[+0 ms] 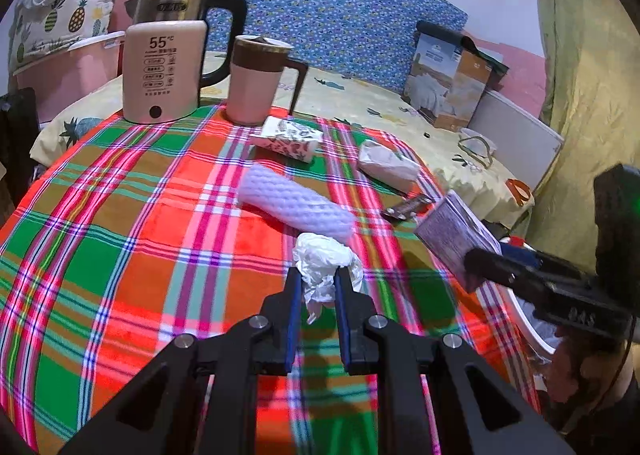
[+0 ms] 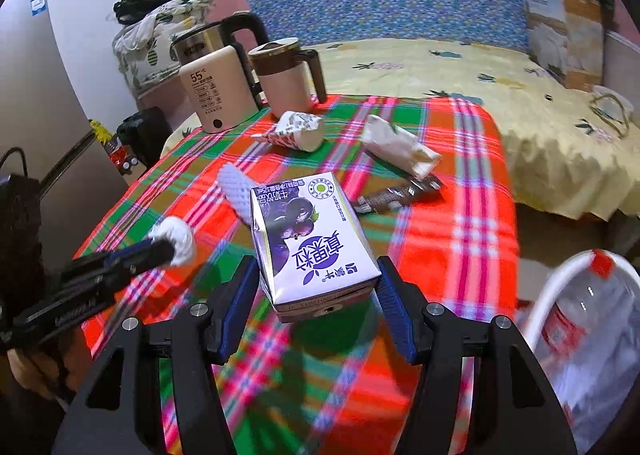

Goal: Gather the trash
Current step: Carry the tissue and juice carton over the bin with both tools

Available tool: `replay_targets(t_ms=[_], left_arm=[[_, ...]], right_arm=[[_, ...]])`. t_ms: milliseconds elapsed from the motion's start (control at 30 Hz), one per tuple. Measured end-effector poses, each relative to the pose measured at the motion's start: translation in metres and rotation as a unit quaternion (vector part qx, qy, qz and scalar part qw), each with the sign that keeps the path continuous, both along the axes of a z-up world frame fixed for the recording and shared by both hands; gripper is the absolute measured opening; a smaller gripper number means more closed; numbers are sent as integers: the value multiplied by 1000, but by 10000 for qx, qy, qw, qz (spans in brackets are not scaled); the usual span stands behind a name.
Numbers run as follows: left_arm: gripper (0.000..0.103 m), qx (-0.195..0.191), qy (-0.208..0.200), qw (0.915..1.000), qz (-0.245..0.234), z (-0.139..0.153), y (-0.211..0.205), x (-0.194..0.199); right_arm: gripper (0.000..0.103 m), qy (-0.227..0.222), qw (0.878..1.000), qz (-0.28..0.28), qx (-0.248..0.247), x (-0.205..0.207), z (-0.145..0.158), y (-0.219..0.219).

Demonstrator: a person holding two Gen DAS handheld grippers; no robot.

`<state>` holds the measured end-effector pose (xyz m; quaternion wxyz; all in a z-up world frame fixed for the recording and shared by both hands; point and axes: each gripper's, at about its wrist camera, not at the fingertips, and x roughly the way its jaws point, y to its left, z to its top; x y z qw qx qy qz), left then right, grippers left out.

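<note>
- Tissue wad (image 1: pixel 325 260): white, crumpled, pinched in the left hand-held gripper (image 1: pixel 318 283). Jaws narrow and clamped on it; a tail hangs down between the blue pads (image 1: pixel 295 315). It is held above the plaid cloth (image 1: pixel 132 239) on the counter, near the front.
- Milk carton (image 2: pixel 310 243): small purple-and-white box with berry print, one top corner dented. It sits between the fingers of the right hand-held gripper (image 2: pixel 318 287), tilted, bottom end toward the camera.
- Right jaws stand wide with the carton between them. The right pad (image 2: pixel 390 295) meets the carton's lower corner; the left pad (image 2: pixel 240 295) looks a hair off its side. Carton is off the cloth, so it is carried.
- The left wrist view shows the right gripper at the counter's right edge, carton over that edge, just beside a white bin (image 2: pixel 560 287) with a clear liner.
- Both grippers point down and forward at a slant. The right wrist view shows a hand (image 2: pixel 28 371) under the left gripper's body, at far left.
- Still on the cloth: white foam net sleeve (image 1: pixel 294 203) mid-counter, printed paper cup (image 1: pixel 288 138) on its side, white wrapper (image 1: pixel 386 163), brown snack wrapper (image 2: pixel 400 193) near the right edge.
- At the back: kettle (image 1: pixel 162 71) and mug (image 1: pixel 256 81), upright, side by side.
</note>
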<state>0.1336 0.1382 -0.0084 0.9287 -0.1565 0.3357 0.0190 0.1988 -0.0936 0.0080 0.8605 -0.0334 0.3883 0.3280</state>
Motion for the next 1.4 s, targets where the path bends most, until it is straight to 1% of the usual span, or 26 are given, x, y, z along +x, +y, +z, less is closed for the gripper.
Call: replay_targets(t_ms=[333,633,1033,1400], left_arm=[[17,133,-13,9992,-389,12,-46,-13],[17,318,-37,9960,-829,22,-95,-11],[17,553,-48,9871,-1503,29,-166,8],[17,580,-25,9774,-2032,28,-215,28]], right_arm=[[61,-88,9991,-388,113,-32,5,-44],[61,-107,9961,-851,197,-38,5,-81],[61,-203,9894,-1397,328,-41,5,-132],[61,-112,9805,-1931,342,-41,-4,-174]])
